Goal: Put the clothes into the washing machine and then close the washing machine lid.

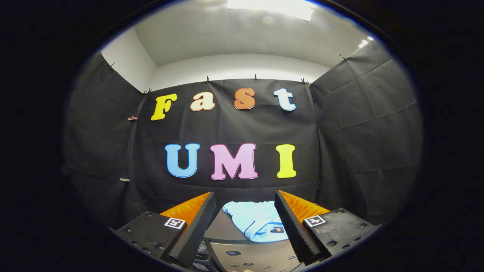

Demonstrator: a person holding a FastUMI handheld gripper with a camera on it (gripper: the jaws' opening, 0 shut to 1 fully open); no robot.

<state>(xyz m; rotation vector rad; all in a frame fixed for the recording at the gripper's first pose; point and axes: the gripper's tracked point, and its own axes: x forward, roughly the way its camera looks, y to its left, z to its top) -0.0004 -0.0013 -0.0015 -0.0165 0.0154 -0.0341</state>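
You are holding the gripper (245, 211) with its fingers spread wide, pinching nothing. The soft light blue shirt (256, 223) is lying just ahead, between them, its right side hiding behind one finger, on the grey washing machine top (227, 231).

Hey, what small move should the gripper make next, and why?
Probably ease the gripper forward and down toward the light blue folded garment. Its fingers stand open with nothing between them, and the garment lies just ahead on the grey top surface, not yet grasped, so closing the gap comes first.
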